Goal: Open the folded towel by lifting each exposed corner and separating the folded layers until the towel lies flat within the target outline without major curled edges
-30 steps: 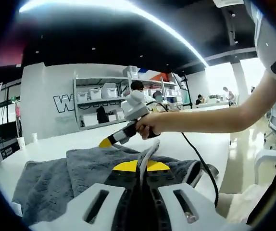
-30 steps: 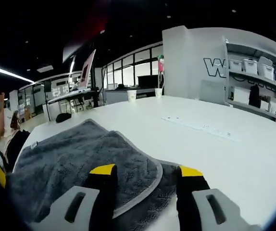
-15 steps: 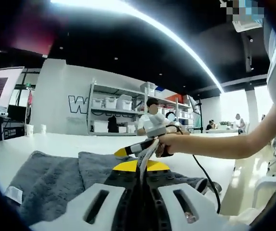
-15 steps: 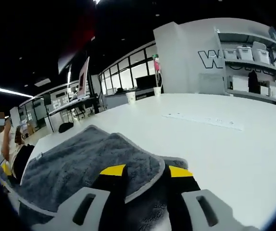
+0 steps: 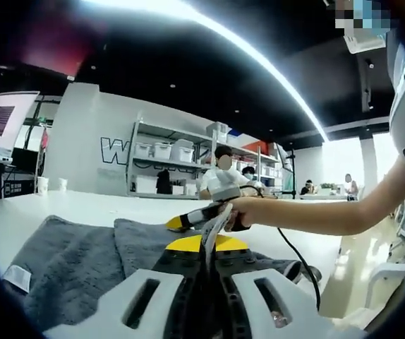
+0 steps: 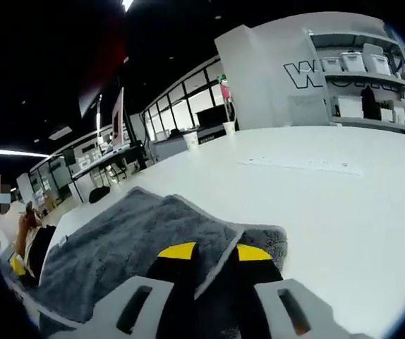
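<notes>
A dark grey towel (image 5: pixel 68 265) with a pale hem lies folded on the white table (image 6: pixel 343 212). My left gripper (image 5: pixel 208 244) is shut on a raised hem edge that stands up between its yellow tips. In the left gripper view a hand holds my right gripper (image 5: pixel 176 223) low over the towel's far side. In the right gripper view the towel (image 6: pixel 118 244) spreads to the left. My right gripper (image 6: pixel 216 252) straddles the folded corner's hem, its jaws narrowed but still apart.
Shelves with white bins (image 5: pixel 164 152) stand at the back wall. Two cups (image 6: pixel 192 140) and a monitor (image 6: pixel 114 120) sit on far desks. A pale strip (image 6: pixel 301 164) lies on the table, and a black cable (image 5: pixel 294 247) hangs from the right gripper. A white tag (image 5: pixel 15 277) marks a towel corner.
The right gripper's jaws have closed in steadily around the towel's hem. The left gripper has kept its hold on the edge, and its camera has tilted a little.
</notes>
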`<control>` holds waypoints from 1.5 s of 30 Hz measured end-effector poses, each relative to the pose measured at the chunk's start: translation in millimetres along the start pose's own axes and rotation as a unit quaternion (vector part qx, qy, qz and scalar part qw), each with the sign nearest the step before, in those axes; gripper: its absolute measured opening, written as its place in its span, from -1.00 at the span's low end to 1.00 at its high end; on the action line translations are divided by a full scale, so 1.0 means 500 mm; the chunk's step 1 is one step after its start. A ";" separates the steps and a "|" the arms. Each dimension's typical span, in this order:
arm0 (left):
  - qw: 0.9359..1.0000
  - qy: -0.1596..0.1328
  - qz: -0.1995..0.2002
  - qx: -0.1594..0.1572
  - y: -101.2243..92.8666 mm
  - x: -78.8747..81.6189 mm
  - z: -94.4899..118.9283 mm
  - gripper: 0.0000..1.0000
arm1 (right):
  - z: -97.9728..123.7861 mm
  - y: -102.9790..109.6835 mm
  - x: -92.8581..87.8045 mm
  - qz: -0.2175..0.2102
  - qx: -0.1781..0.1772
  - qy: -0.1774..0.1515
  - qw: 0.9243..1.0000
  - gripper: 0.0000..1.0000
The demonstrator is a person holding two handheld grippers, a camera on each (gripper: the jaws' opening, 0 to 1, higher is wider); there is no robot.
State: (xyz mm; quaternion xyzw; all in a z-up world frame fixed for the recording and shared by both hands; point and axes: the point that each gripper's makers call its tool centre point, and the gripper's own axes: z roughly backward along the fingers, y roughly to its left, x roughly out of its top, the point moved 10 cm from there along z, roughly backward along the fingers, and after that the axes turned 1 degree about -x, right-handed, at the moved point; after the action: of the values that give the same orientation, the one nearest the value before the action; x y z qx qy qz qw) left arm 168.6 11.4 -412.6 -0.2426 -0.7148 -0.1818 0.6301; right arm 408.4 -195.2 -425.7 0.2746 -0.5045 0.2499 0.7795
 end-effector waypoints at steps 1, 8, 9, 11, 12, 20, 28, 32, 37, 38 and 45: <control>1.000 0.000 0.002 0.001 0.002 0.000 0.001 -0.97 | -0.001 0.000 -0.001 0.000 0.000 0.002 1.000 -0.81; 1.000 0.003 0.016 -0.016 -0.004 -0.006 0.000 -0.97 | -0.014 0.005 -0.002 -0.037 0.006 0.010 0.999 -0.93; 1.000 0.003 0.018 -0.018 -0.005 -0.007 0.000 -0.97 | -0.016 0.004 -0.001 -0.041 0.008 0.009 0.999 -0.97; 1.000 0.005 0.021 -0.023 -0.006 -0.009 0.000 -0.97 | -0.020 0.001 -0.002 -0.045 0.009 0.008 0.999 -1.00; 1.000 0.006 0.020 -0.023 -0.007 -0.010 0.001 -0.97 | -0.020 -0.002 -0.006 -0.043 0.004 0.009 0.999 -1.00; 0.999 0.006 0.021 -0.026 -0.010 -0.012 0.002 -0.97 | -0.018 -0.005 -0.003 -0.044 0.001 0.002 0.999 -1.00; 0.999 0.009 0.028 -0.032 -0.012 -0.012 0.000 -0.97 | -0.024 -0.008 -0.004 -0.050 0.008 -0.006 0.999 -1.00; 0.999 0.012 0.029 -0.036 -0.015 -0.013 -0.002 -0.97 | -0.026 -0.012 0.000 -0.041 0.010 -0.013 0.999 -1.00; 0.999 0.019 0.026 -0.042 -0.021 -0.013 -0.007 -0.97 | -0.027 -0.020 0.014 -0.029 0.014 -0.021 0.999 -1.00; 0.999 0.019 0.021 -0.043 -0.022 -0.012 -0.008 -0.97 | -0.022 -0.018 0.014 -0.030 0.014 -0.023 0.999 -1.00; 0.998 0.034 -0.023 -0.056 -0.041 -0.010 -0.017 -0.97 | 0.005 -0.019 0.015 -0.022 0.013 -0.030 0.999 -1.00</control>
State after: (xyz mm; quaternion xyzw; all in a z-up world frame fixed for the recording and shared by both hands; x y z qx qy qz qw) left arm 164.1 -10.5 -415.4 -0.2547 -0.6869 -0.2441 0.6353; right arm 415.7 -202.9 -419.8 0.3030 -0.5181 0.2305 0.7659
